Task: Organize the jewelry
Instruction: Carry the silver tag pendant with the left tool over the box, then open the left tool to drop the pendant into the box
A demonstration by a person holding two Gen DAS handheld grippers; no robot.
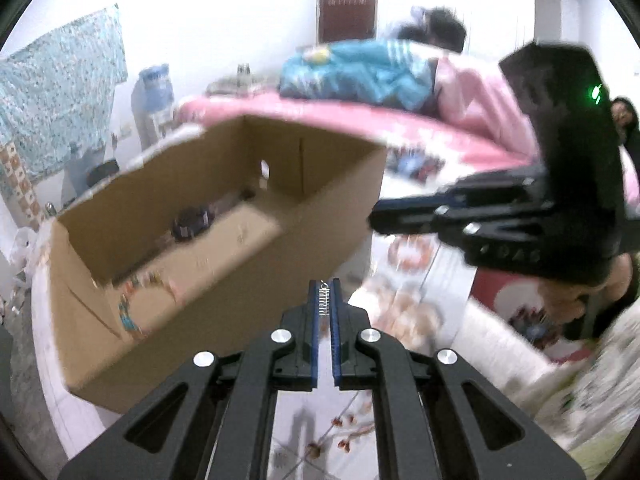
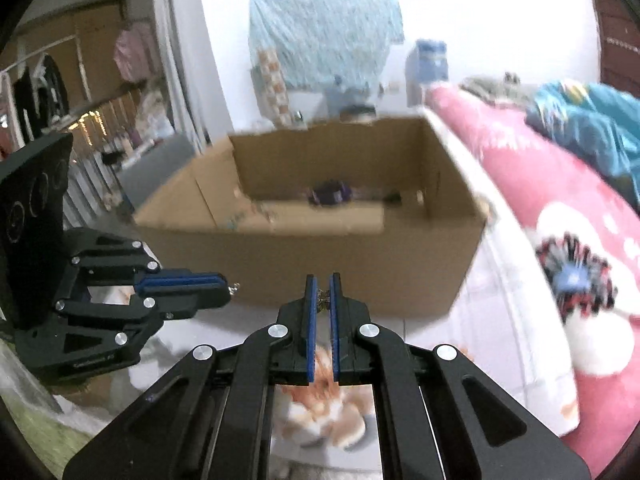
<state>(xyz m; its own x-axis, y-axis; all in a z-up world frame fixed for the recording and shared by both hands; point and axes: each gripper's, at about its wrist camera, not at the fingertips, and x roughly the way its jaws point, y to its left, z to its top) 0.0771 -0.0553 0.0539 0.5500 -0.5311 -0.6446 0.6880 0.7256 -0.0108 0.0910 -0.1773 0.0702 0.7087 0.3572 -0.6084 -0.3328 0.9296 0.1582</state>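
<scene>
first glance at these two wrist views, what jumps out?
The open cardboard box fills the middle of both views, with a dark purple piece by its far wall and a beaded strand at the near corner. Both tongs sit just short of it, each closed on something small: the left tongs pinch a silver spring-like piece, the right tongs a tiny dark item.

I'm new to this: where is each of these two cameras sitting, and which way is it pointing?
Left wrist view: sits on the left gripper, looking along its jaws, shut on a small silver earring, toward the cardboard box; the right gripper enters from the right.
Right wrist view: sits on the right gripper, facing the same box; the left gripper shows at left.
Shared: the box, the pink bedding, each other's gripper.
</scene>
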